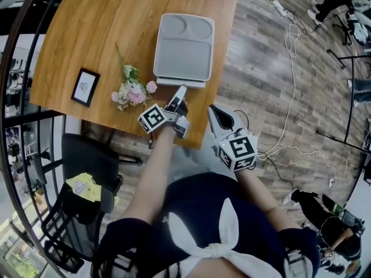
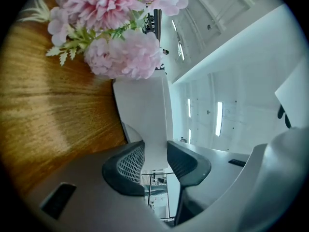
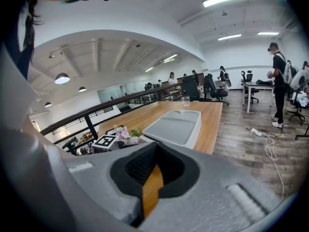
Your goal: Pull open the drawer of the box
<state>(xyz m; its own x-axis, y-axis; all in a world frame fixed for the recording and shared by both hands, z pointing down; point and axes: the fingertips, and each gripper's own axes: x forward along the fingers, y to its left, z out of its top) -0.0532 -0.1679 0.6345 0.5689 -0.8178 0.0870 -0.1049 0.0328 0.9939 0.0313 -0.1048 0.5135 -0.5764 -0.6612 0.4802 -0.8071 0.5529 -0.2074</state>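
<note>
A grey box (image 1: 184,51) sits on a wooden table (image 1: 98,22), near its front edge. Its drawer (image 1: 181,83) shows as a thin pale strip sticking out towards the person. The left gripper (image 1: 180,92) reaches level to it, jaws clamped on the drawer's front. The right gripper (image 1: 214,111) hangs just off the table edge, jaws together, empty. Pink flowers (image 1: 133,91) lie left of the box.

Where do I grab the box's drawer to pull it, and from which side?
Grip the drawer's front lip, the thin flat strip jutting from the near side of the box. Come in level from the near edge of the table, one jaw above, one below. The left gripper has it between its jaws.
</note>
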